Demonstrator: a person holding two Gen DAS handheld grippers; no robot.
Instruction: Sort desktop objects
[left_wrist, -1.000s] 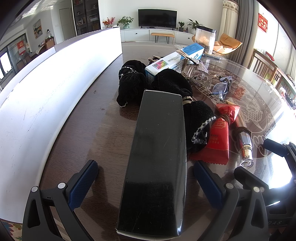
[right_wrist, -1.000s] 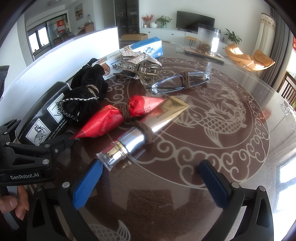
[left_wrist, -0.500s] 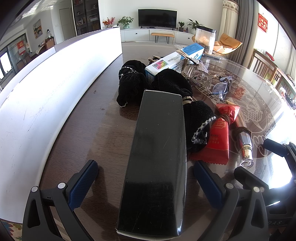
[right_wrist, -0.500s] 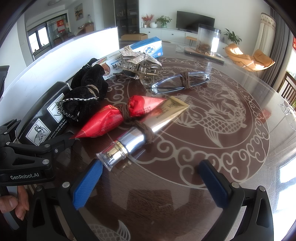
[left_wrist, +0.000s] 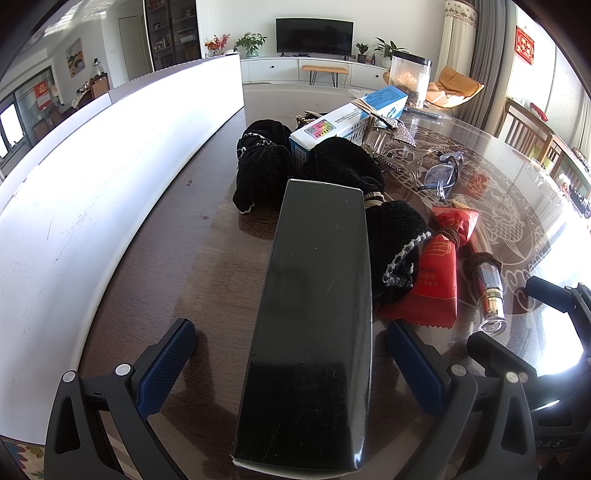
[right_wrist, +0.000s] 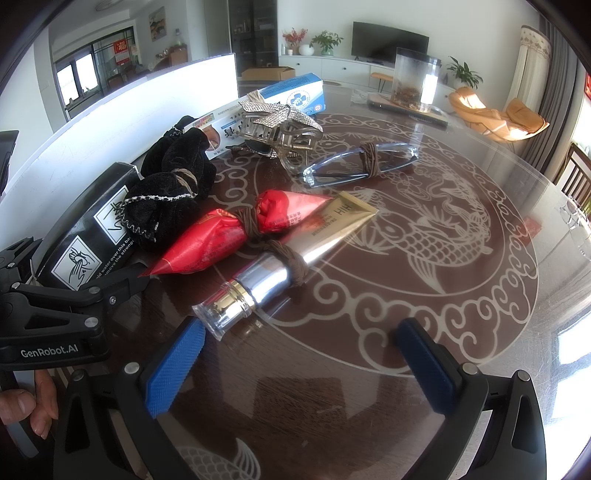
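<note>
Two grippers hover low over the bench (right_wrist: 480, 314), both with fingers spread wide and pinching nothing. The left gripper (left_wrist: 291, 369) straddles a long black box (left_wrist: 314, 325) that lies flat between its blue pads, untouched; the box's long axis runs straight away from the camera, in line with the fingers, so closing across its narrow width looks like the natural next move. The right gripper (right_wrist: 299, 362) sits just short of the cap end of a gold tube (right_wrist: 291, 258), which lies diagonally, beside a red packet (right_wrist: 240, 232).
</note>
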